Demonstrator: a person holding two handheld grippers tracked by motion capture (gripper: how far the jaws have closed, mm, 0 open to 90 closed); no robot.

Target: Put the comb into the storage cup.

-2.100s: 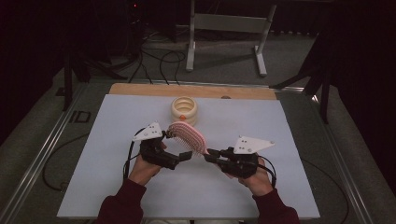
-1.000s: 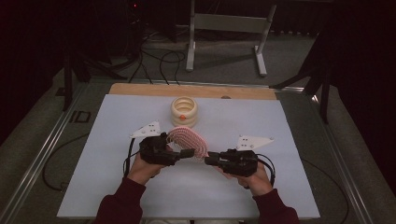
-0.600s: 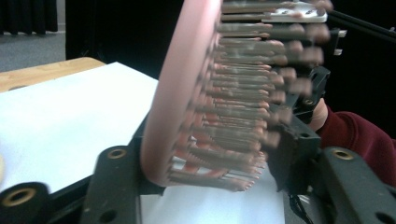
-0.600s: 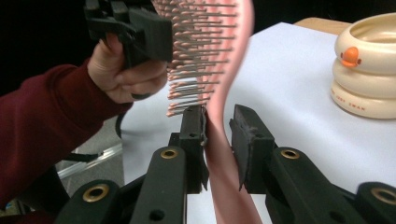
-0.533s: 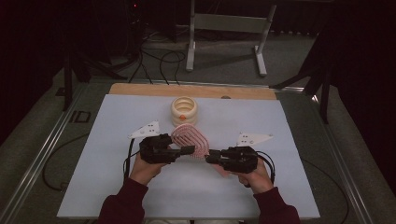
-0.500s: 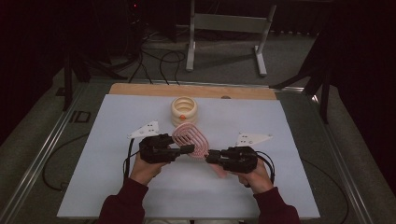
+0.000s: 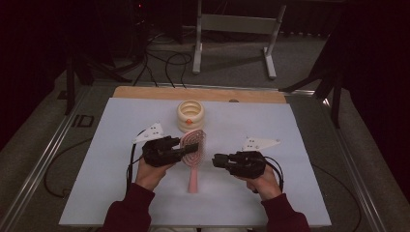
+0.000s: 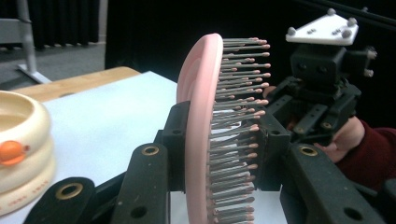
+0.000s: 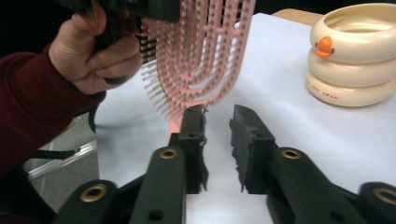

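Note:
A pink hairbrush (image 7: 193, 166) points its handle toward the person, its head on edge. My left gripper (image 7: 190, 147) is shut on that head; its jaws have just been closing. In the left gripper view one pad presses the brush (image 8: 201, 93) from the back and the other from the bristles, around my left gripper (image 8: 219, 144). My right gripper (image 7: 215, 159) sits just right of the brush. Its jaws have just been opening. In the right gripper view my right gripper (image 9: 218, 122) has an empty gap, with the brush (image 9: 201, 51) just beyond it.
A cream stack of rings (image 7: 190, 115) with an orange knob stands just behind the brush, also seen as a cream stack (image 9: 355, 56). The white sheet (image 7: 96, 183) covers the table, with a wooden strip (image 7: 145, 92) along the back. A metal stand (image 7: 232, 29) and cables lie beyond.
The brush, held tilted between both grippers before, now hangs from the left gripper with its handle toward the person. The left jaws shut on its head; the right gripper drew off to the right.

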